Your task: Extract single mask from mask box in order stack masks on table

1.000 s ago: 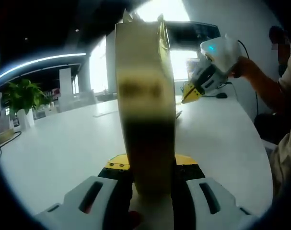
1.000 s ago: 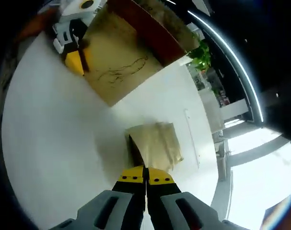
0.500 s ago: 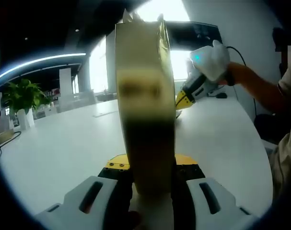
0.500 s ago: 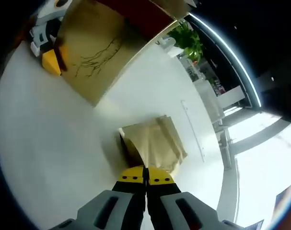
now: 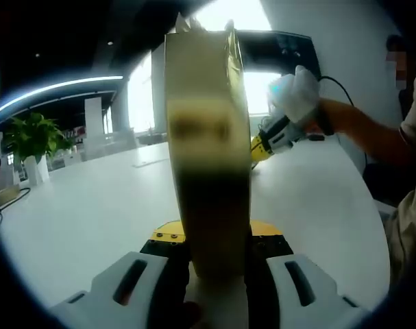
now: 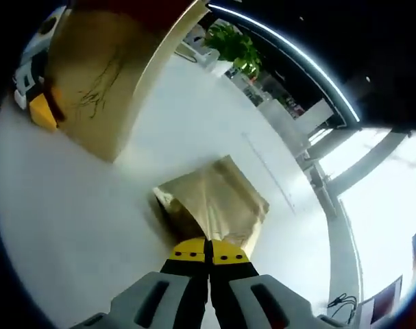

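Our right gripper, jaws pressed together on a mask, has drawn closer to the table, so we judge the placing near. Our left gripper clamps the mask box upright, well left of the mask.

Mask box matt tan cardboard; table smooth glossy white.

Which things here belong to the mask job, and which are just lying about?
Job:
mask box, held in the left gripper
mask packet, at the shut right gripper
table

Lying about:
potted plant
cable
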